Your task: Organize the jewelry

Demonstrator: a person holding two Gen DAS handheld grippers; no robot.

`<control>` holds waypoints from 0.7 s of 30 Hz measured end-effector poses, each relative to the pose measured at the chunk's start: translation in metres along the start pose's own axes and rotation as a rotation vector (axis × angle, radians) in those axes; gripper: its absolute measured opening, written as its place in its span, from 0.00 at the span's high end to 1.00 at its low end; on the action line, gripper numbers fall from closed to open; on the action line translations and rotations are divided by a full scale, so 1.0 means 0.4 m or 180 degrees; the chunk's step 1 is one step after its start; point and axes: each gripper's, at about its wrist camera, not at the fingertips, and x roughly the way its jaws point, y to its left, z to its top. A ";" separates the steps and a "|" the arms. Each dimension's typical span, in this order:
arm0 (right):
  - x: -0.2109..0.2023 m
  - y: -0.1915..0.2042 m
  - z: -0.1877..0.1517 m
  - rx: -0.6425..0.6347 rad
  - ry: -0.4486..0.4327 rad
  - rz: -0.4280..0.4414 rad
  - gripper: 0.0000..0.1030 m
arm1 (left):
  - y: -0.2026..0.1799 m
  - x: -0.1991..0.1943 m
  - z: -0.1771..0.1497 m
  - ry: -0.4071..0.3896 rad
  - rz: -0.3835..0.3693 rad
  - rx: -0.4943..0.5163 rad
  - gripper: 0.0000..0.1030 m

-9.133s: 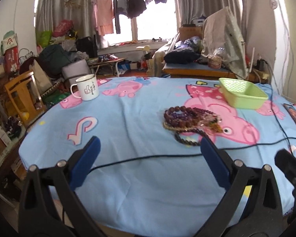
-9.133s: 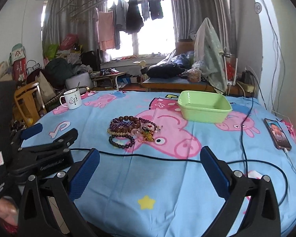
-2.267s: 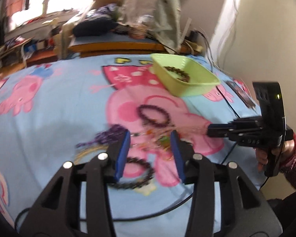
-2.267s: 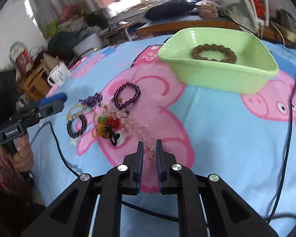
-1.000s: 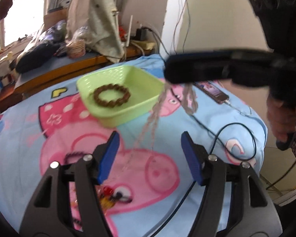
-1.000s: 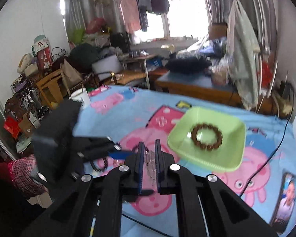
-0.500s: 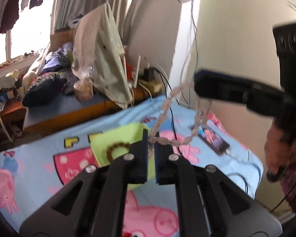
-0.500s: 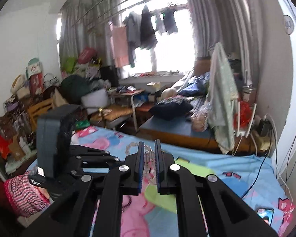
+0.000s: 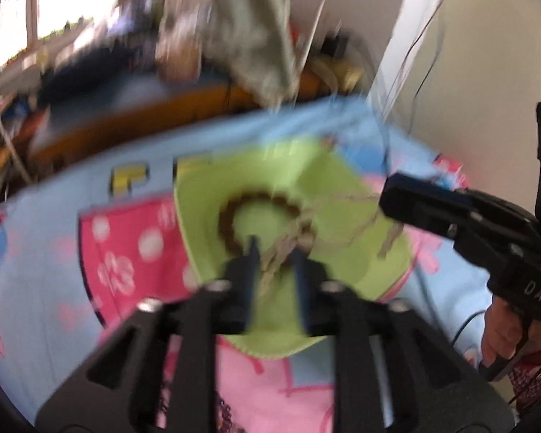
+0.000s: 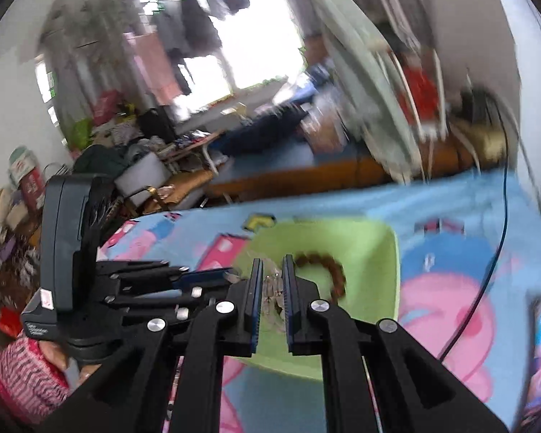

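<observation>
The right gripper (image 10: 269, 285) clamps the pale bead necklace (image 9: 346, 207) above the green tray (image 9: 346, 180); the left gripper (image 9: 275, 252), jaws just parting around its strands, hangs beside it, a brown bracelet (image 10: 330, 261) below.

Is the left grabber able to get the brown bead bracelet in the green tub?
Probably yes. The left gripper hangs just above the brown bead bracelet in the open-topped green plastic tub; only the pale bead strand dangling between its open jaws is in the way.
</observation>
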 end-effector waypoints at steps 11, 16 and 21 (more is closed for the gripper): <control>-0.038 0.067 -0.056 0.0400 -0.0019 0.0609 0.65 | 0.164 -0.289 -0.099 -0.0602 -0.0123 -0.0299 0.59; -0.010 0.218 -0.118 -0.0326 0.0478 0.0800 0.70 | 0.244 -0.391 -0.260 -0.0817 -0.0015 -0.0479 0.59; 0.091 0.364 -0.207 -0.1058 0.1043 0.0726 1.00 | 0.293 -0.396 -0.389 -0.0788 0.0093 -0.0723 0.59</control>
